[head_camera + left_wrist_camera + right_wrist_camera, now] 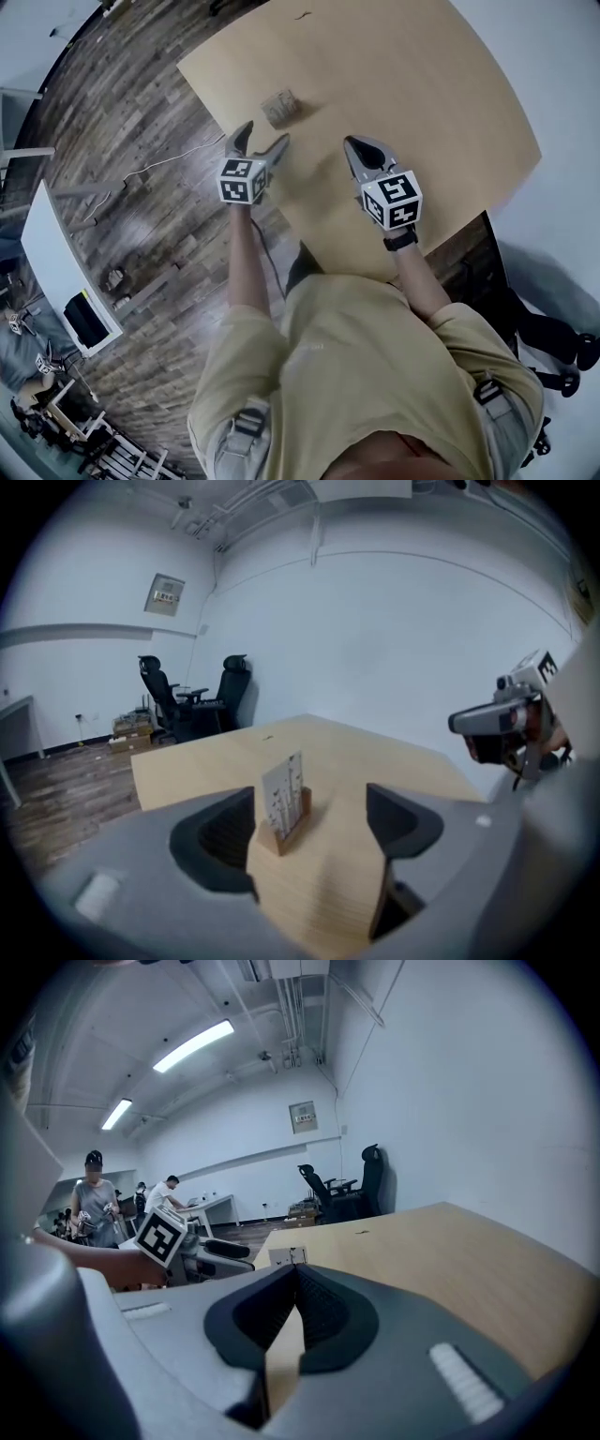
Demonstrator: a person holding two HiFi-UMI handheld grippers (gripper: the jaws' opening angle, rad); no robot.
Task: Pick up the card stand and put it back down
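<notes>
The card stand (280,106), a small wooden block holding an upright white card, rests on the light wooden table (403,84), free of both grippers. My left gripper (261,141) hovers just short of it, open, with nothing between its fingers. In the left gripper view the stand (284,808) shows beyond the wide-apart jaws of the left gripper (314,834). My right gripper (354,145) hangs to the stand's right, shut and empty. Its jaws meet at the tips in the right gripper view (295,1274), where the stand (286,1256) peeks above them.
The stand sits near the table's left edge, over wood flooring. A cable (169,159) lies on the floor and a white desk (56,262) stands further left. Black office chairs (187,700) line the far wall. People (94,1194) stand in the background.
</notes>
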